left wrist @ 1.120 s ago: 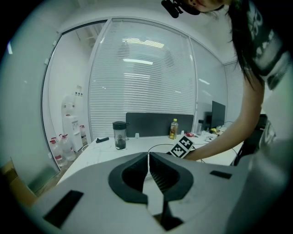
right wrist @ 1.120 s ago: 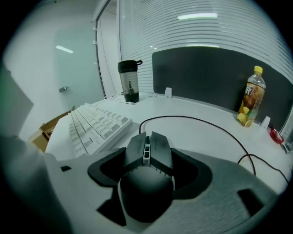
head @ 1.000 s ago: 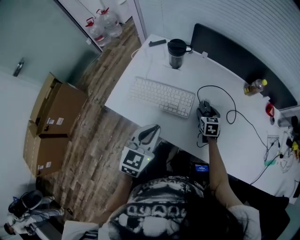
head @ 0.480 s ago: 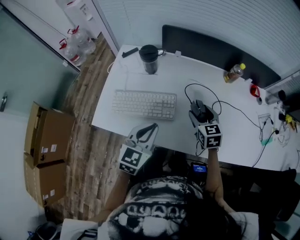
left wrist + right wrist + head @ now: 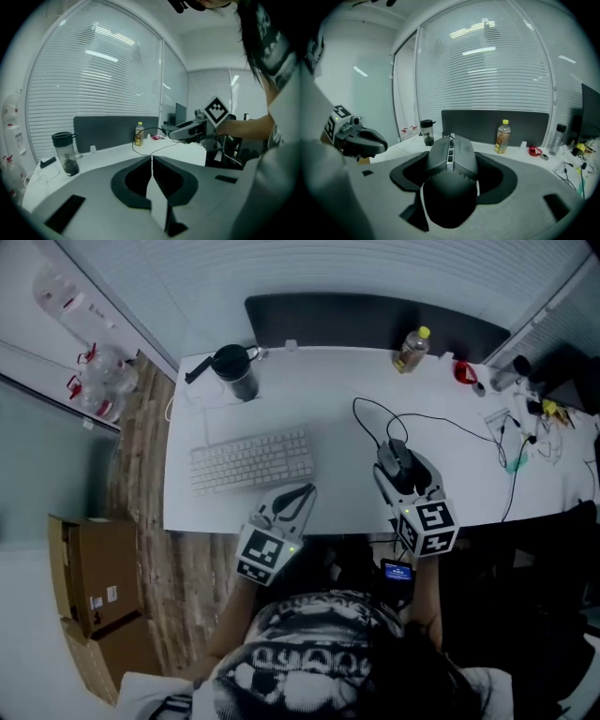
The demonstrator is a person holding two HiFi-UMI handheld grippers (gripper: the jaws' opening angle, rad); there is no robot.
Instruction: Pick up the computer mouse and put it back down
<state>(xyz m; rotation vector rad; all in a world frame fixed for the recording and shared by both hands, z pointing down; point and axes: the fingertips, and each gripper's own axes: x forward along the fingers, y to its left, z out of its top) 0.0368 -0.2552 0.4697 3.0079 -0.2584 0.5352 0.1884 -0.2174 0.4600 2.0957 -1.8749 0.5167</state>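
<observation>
So, desk (image 5: 319, 399): white top. Wood floor (image 5: 141, 493) lies to its left in the head view.
Partition (image 5: 375, 320): dark panel, upright along the desk's far edge.
Cardboard boxes (image 5: 89, 582): on the floor, well apart from the desk, at the lower left of the head view.
Keyboard (image 5: 251, 460): white, flat on the desk near the front edge, left of the right gripper.
Right gripper (image 5: 403, 470): over the front part of the desk, right of the keyboard. Jaws spread wide and clamped on the mouse, one pad on each flank.
Left gripper (image 5: 298, 495): at the desk's front edge, just below the keyboard in the head view. Jaws pressed together, nothing between them.
Tumbler (image 5: 232, 371): dark, lidded, upright near the far left corner, behind the keyboard.
Mouse (image 5: 451, 173): dark, fills the gap between the right gripper's jaws. Palm end faces that gripper's camera; buttons and wheel point away toward the partition. In the left gripper view the right gripper sits above the desk top, so the mouse is off the surface.
Bottle (image 5: 412, 348): yellow cap, upright by the partition, beyond the mouse.
Cable (image 5: 375, 418): black, runs from the mouse's front end and loops over the desk toward the far right.
</observation>
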